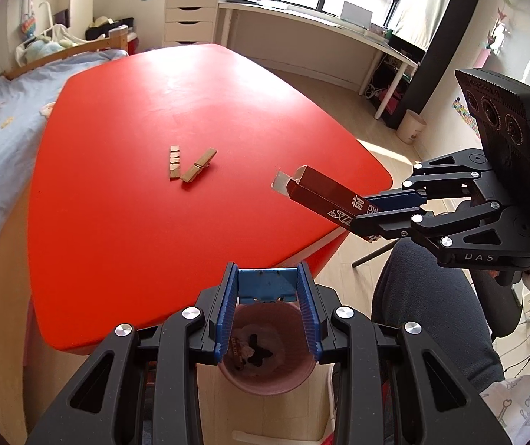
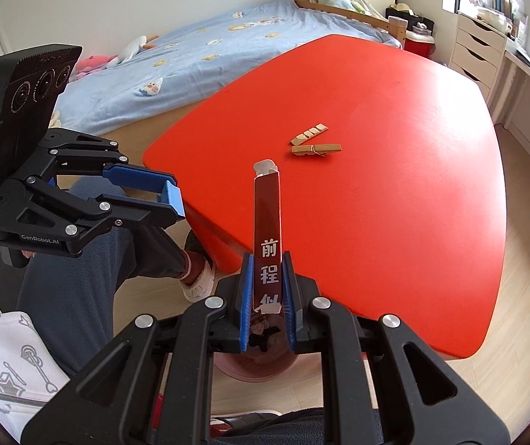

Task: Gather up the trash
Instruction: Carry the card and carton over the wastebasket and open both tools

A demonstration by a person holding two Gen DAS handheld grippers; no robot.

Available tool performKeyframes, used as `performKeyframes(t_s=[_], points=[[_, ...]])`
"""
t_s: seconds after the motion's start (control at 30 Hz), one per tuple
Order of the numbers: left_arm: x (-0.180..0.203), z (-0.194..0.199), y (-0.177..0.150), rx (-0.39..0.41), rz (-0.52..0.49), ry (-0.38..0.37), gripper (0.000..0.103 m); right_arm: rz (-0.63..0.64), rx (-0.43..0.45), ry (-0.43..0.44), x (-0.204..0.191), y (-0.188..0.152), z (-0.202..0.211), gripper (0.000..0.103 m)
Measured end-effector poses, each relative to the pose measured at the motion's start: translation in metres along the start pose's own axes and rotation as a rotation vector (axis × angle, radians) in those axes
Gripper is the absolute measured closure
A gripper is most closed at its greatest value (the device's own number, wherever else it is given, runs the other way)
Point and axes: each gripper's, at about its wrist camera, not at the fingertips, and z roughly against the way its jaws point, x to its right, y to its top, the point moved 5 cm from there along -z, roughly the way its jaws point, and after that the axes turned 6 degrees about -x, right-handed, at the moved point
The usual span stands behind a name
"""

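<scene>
My right gripper [image 2: 267,298] is shut on a long dark red carton [image 2: 266,215] with white characters; its open flap end points toward the red table [image 2: 394,222]. The carton [image 1: 320,193] and right gripper [image 1: 383,215] also show in the left wrist view, held over the table's near right edge. My left gripper [image 1: 268,307] is open, with only a blue piece between its jaws, above a pink bin [image 1: 265,374] on the floor that holds some trash. A wooden clothespin [image 1: 198,170] and a loose wooden half [image 1: 174,162] lie mid-table.
A bed with a blue cover [image 2: 175,63] stands beyond the table. A white drawer unit [image 1: 190,18] and a long desk [image 1: 320,26] run under the window. A small cream bin [image 1: 411,126] stands on the floor. The person's legs [image 1: 431,296] are beside the table.
</scene>
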Motion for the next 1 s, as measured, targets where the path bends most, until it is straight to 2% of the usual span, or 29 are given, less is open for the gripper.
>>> performKeyframes(t_s=[0.57, 1.0], points=[[0.019, 0.000, -0.036, -0.037, -0.018, -0.008, 0.071, -0.062, -0.030, 0.010, -0.028, -0.058, 0.008, 0.089], [0.027, 0.000, -0.043, -0.048, -0.036, -0.036, 0.069, -0.063, -0.046, 0.049, -0.031, -0.063, 0.001, 0.088]])
